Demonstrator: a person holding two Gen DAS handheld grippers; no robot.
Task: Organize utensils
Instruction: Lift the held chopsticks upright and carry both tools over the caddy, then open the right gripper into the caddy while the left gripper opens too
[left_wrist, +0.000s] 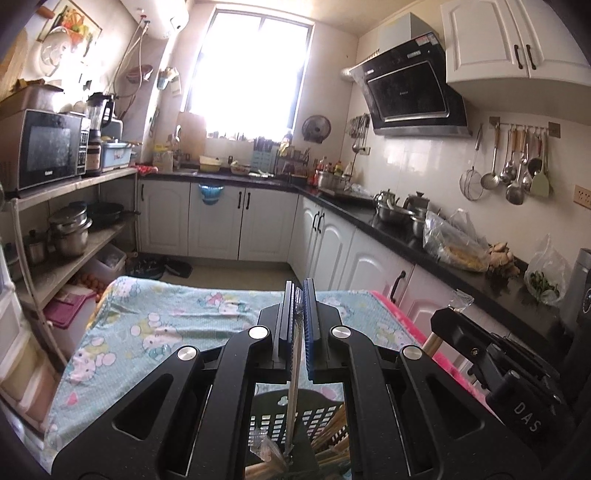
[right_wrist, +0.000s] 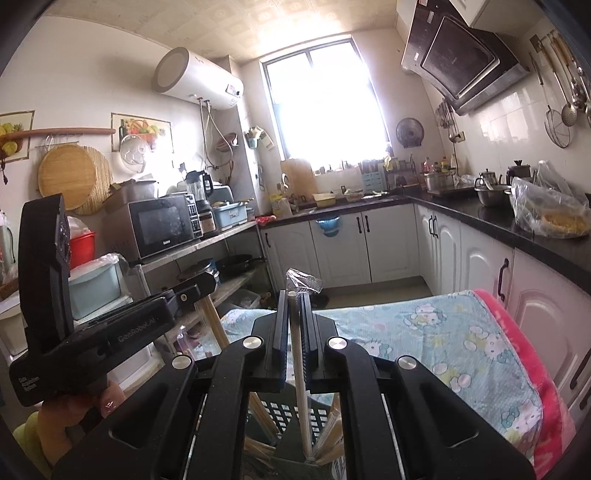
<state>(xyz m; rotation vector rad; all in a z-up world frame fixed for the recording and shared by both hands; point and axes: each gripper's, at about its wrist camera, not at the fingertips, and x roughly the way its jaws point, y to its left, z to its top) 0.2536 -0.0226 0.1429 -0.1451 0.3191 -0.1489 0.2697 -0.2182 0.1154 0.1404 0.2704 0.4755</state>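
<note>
- Black perforated holder nearest, right below both wrist cams, more wooden sticks leaning inside on the R side.
- L gripper: jaws nearly together, clamped on thin pale chopstick; stick runs down between the pads, lower end inside the holder w/ clear wrapper bunched beside it.
- R gripper: jaws likewise pinched on a wrapped chopstick, upright, bottom end down in the same holder; crumpled clear wrapper tip poking out above the fingertips.
- Each gripper visible in the other's cam: R unit at right in L view; L unit at left in R view, w/ person's hand round its handle.
- Table under the holder covered w/ light-blue cartoon-cat cloth, pink blanket along the R edge.
- Mid distance: open shelf w/ microwave & blender on the L, pots below.
- Dark countertop on the R w/ steel pots, kettles, plastic bags.
- Far: white cabinets, range hood, ladles hung on wall rail, bright window at the back wall.
</note>
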